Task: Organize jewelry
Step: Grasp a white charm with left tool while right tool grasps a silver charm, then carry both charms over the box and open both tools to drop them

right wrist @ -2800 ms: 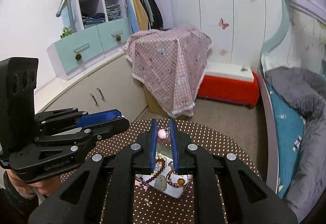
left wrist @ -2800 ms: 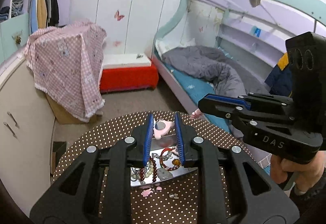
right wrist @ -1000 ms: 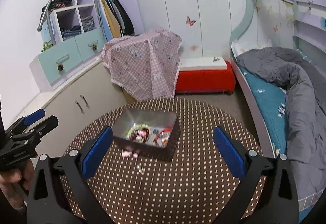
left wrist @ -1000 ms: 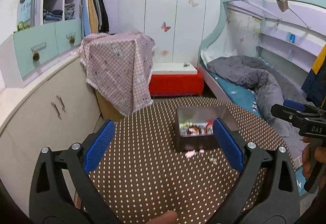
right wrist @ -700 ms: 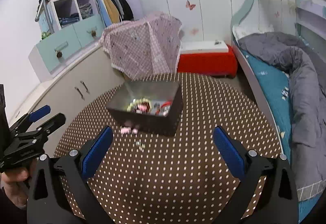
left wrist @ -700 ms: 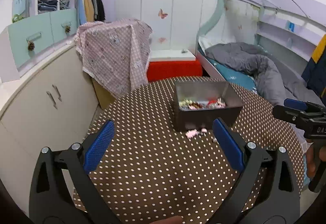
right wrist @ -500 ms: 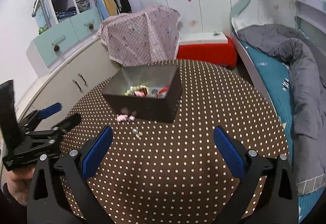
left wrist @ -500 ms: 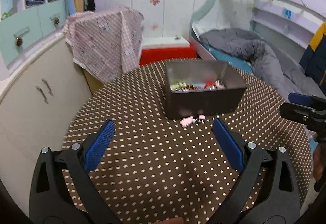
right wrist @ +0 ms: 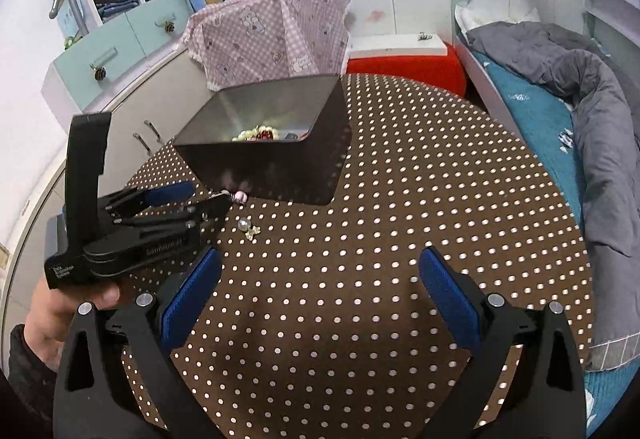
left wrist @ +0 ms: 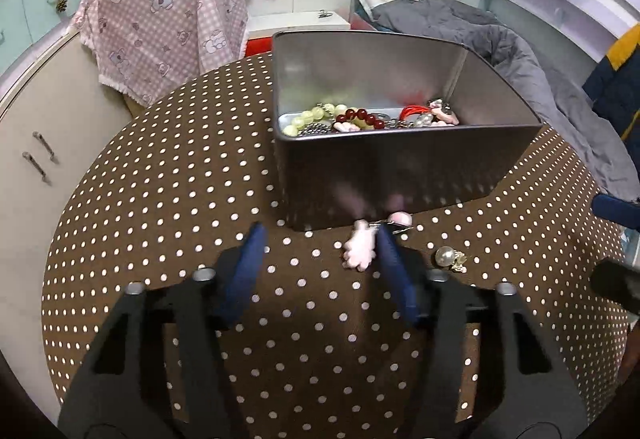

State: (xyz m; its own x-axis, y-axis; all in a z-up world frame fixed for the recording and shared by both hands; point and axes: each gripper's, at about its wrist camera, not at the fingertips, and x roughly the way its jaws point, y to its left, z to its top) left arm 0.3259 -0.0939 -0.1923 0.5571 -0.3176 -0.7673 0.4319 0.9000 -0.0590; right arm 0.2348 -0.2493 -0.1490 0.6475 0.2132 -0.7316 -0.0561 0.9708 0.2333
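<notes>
A metal tin (left wrist: 400,167) (right wrist: 276,159) holding bead bracelets and other jewelry (left wrist: 360,119) stands on the brown polka-dot round table (left wrist: 160,199). In front of it lie a pink hair clip (left wrist: 360,245) and a pearl earring (left wrist: 448,257) (right wrist: 248,229). My left gripper (left wrist: 320,251) (right wrist: 208,201) is open, low over the table, with the pink clip just inside its right finger. My right gripper (right wrist: 320,279) is wide open and empty, nearer the table's front edge, right of the left gripper.
A pink checked cloth (left wrist: 168,23) covers something behind the table. Cabinets (left wrist: 36,143) stand on the left, a red and white box (right wrist: 404,59) behind, and a bed with a grey duvet (right wrist: 580,87) on the right.
Both grippers have moved forward and down toward the tin. My left gripper's jaws have narrowed around the pink clip. My right gripper stays wide open.
</notes>
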